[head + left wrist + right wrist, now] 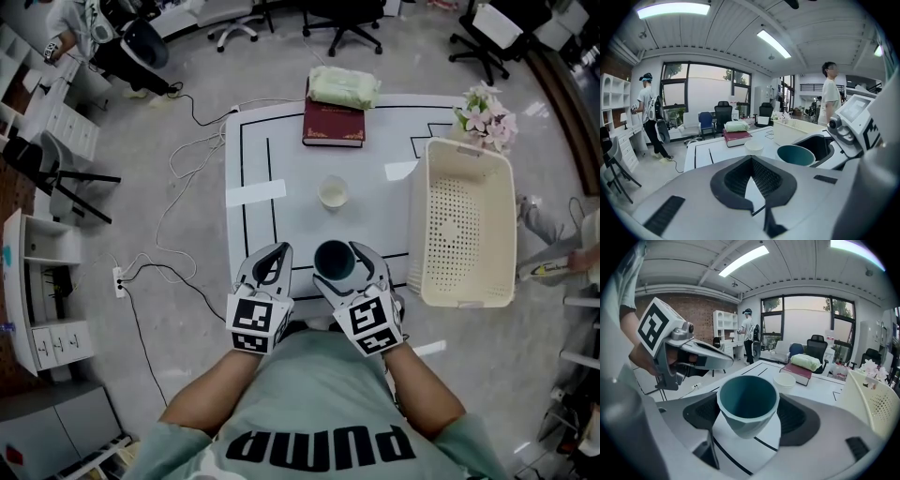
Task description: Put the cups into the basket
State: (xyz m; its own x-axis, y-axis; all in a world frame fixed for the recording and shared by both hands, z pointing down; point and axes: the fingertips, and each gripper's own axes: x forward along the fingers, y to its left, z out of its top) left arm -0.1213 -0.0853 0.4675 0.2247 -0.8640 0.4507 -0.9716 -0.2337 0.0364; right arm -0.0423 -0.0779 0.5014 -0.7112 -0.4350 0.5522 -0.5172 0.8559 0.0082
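Near table [281, 159] edge: right tool [341, 270] clamped on teal cup [334, 258]; left tool [266, 270] closed, empty. Step: carrying. Next: swing right, release over basket [466, 281].

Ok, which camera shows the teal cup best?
The right gripper view: the teal cup sits centred, gripped between the jaws. The head view shows its mouth from above; the left gripper view only its rim.

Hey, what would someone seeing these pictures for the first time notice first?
Most likely the teal cup, gripped in the right hand-held gripper at the near edge of the table. Next comes the big cream basket, empty, at the table's right side. Then the small white cup standing alone mid-table, with a red book at the far edge.
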